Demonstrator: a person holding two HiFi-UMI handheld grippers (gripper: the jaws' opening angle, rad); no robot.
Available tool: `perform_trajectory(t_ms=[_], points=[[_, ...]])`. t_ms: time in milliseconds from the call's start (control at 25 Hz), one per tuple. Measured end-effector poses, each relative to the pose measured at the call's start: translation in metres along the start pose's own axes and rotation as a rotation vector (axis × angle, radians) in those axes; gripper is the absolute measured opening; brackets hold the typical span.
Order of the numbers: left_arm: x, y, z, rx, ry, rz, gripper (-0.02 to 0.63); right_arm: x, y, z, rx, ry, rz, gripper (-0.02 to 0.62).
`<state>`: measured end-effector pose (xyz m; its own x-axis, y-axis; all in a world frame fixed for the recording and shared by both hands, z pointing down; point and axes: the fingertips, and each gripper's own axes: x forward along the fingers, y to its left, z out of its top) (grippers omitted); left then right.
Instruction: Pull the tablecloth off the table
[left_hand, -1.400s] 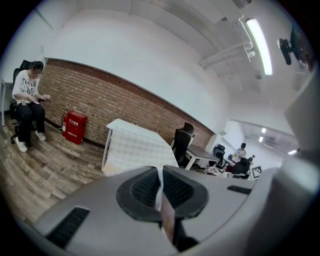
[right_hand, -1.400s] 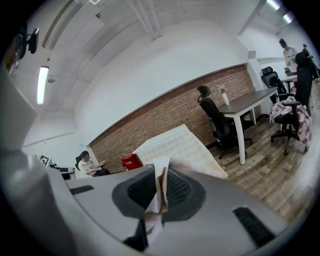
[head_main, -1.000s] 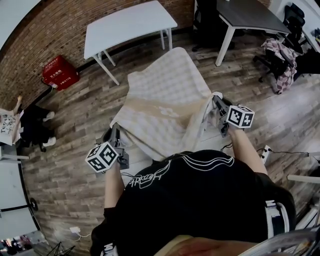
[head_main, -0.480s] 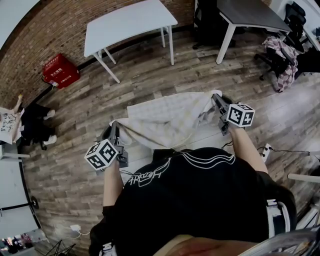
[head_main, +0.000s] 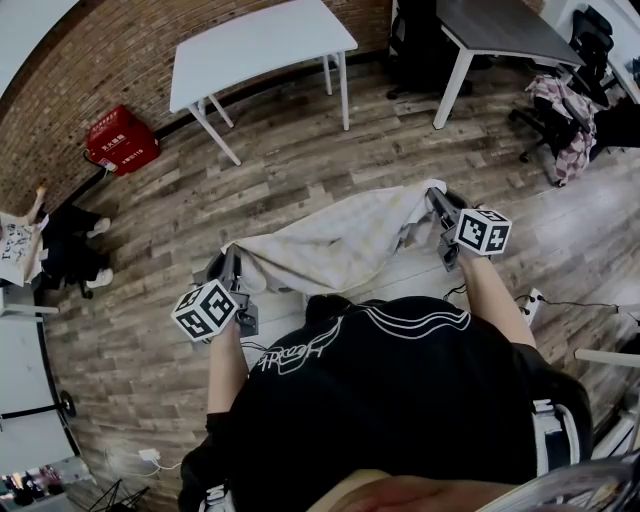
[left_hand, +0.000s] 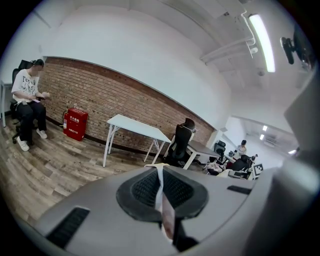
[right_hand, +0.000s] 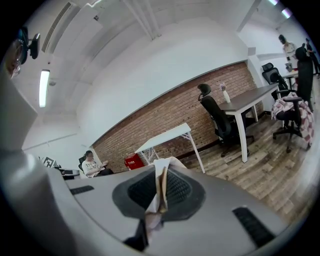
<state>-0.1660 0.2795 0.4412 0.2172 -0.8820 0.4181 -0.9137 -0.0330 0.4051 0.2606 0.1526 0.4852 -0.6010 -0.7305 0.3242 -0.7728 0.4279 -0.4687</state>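
Beige checked fabric fills the middle of the head view: the tablecloth (head_main: 330, 245) sags in a slack band between my two claws, raised and bunched, not spread flat. My left claw (head_main: 229, 262) has one end of it at the left. My right claw (head_main: 436, 200) has the other end at the right, a little higher. Just below the sagging cloth a pale strip of the table (head_main: 415, 275) shows bare, close against my body. Whether any cloth rests on it further out I cannot tell. The wooden floor (head_main: 300, 170) lies beyond.

From the left gripper view, the left claw (left_hand: 160, 175) is pinched tight, its pads together on a thin fold of the tablecloth (left_hand: 167, 217) that stands up between them.

From the right gripper view, the right claw (right_hand: 161, 175) is likewise clamped narrow on a crumpled edge of the tablecloth (right_hand: 159, 192), which pokes out past the tips.

I judge the pull to be well along: the cloth looks lifted off the top and carried by both ends. The next move calls for drawing both claws back and away together, evenly, so the sag clears the table edge without snagging. Neither pinch should loosen until the cloth hangs free.
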Motion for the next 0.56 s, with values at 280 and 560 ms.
perform_trajectory(t_ms=[280, 560], points=[[0.0012, 0.007, -0.0004, -0.011, 0.001, 0.002, 0.006, 0.0044, 0.0022, -0.004, -0.004, 0.017, -0.009, 0.006], [0.0024, 0.0079, 0.0008, 0.003, -0.004, 0.006, 0.006, 0.0055, 0.004, -0.0046, -0.003, 0.017, -0.011, 0.006]])
